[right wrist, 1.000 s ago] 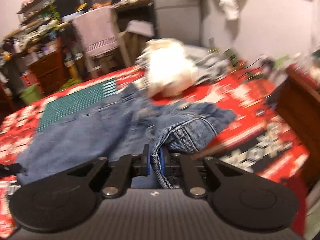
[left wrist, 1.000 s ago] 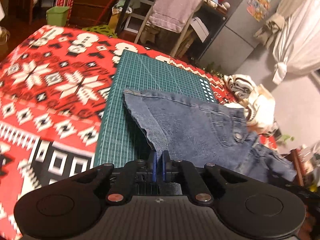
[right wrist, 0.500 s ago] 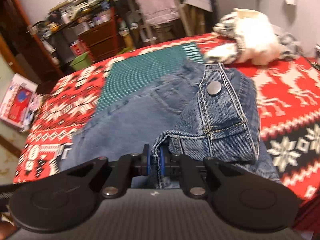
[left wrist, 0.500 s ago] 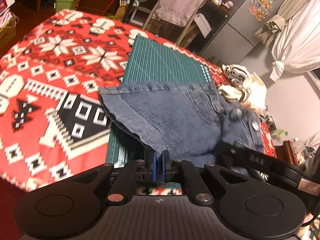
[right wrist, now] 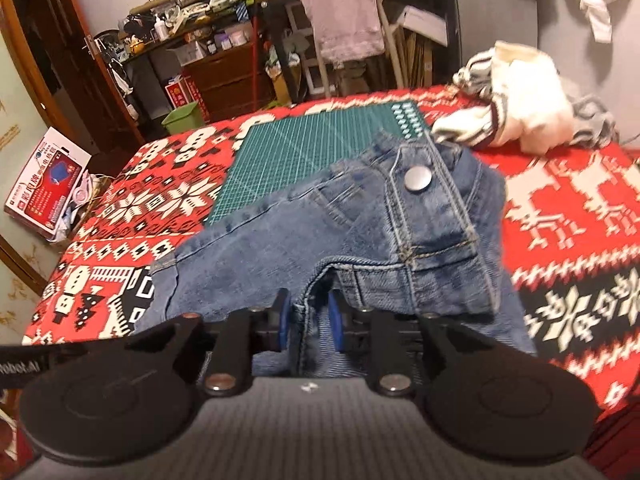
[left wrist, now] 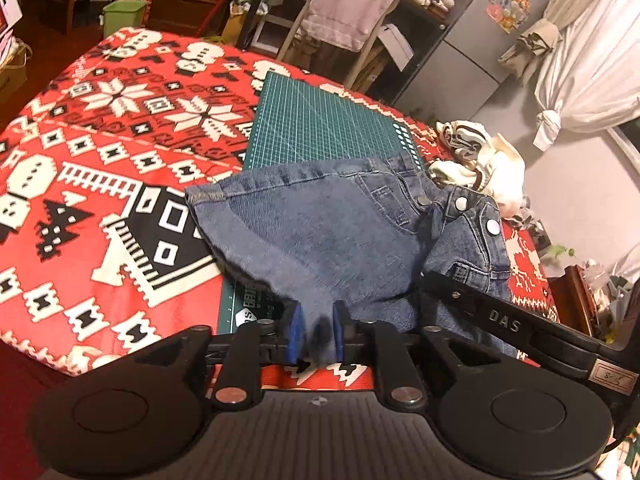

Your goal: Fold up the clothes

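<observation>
Lying across the green gridded cutting mat (left wrist: 320,128), the folded blue denim shorts (left wrist: 340,232) point their buttoned waistband rightward, hem leftward. Left gripper (left wrist: 318,336) and right gripper (right wrist: 308,320) jaws stand parted, denim loose between them.

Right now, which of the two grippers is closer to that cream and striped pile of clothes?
Right. The right gripper holds the denim garment at its buttoned end, nearest the cream pile. The left gripper is at the hem end, farther away.
</observation>
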The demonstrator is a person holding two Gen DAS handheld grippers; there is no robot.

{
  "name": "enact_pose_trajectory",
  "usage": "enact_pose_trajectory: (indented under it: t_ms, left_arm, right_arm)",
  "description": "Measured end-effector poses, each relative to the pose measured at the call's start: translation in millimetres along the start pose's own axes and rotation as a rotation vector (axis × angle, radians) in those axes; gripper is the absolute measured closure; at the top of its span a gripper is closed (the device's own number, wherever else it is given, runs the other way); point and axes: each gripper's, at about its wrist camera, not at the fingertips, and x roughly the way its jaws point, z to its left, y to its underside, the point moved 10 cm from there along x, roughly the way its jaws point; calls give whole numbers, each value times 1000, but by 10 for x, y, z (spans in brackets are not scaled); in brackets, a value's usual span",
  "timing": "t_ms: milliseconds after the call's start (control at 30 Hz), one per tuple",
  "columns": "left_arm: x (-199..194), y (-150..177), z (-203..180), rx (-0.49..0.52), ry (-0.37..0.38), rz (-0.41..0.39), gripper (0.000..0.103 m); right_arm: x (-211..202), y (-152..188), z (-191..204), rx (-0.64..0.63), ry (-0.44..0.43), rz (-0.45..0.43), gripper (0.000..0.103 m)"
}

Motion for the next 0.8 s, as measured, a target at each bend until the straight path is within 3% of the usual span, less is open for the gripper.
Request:
enact_pose_trajectory:
  t_ms: [367, 433, 800]
  left_arm:
    - [-60, -331, 38, 53, -32, -60, 51]
    - [12, -423, 32, 76, -43, -62, 42]
    - [623, -790, -57, 199, -59, -7, 34]
  right_arm:
    - [-457, -74, -427, -18, 152, -134, 39]
    - [-481, -73, -563, 11, 167, -129, 37]
    - [-214, -19, -897, 98, 185, -67, 29]
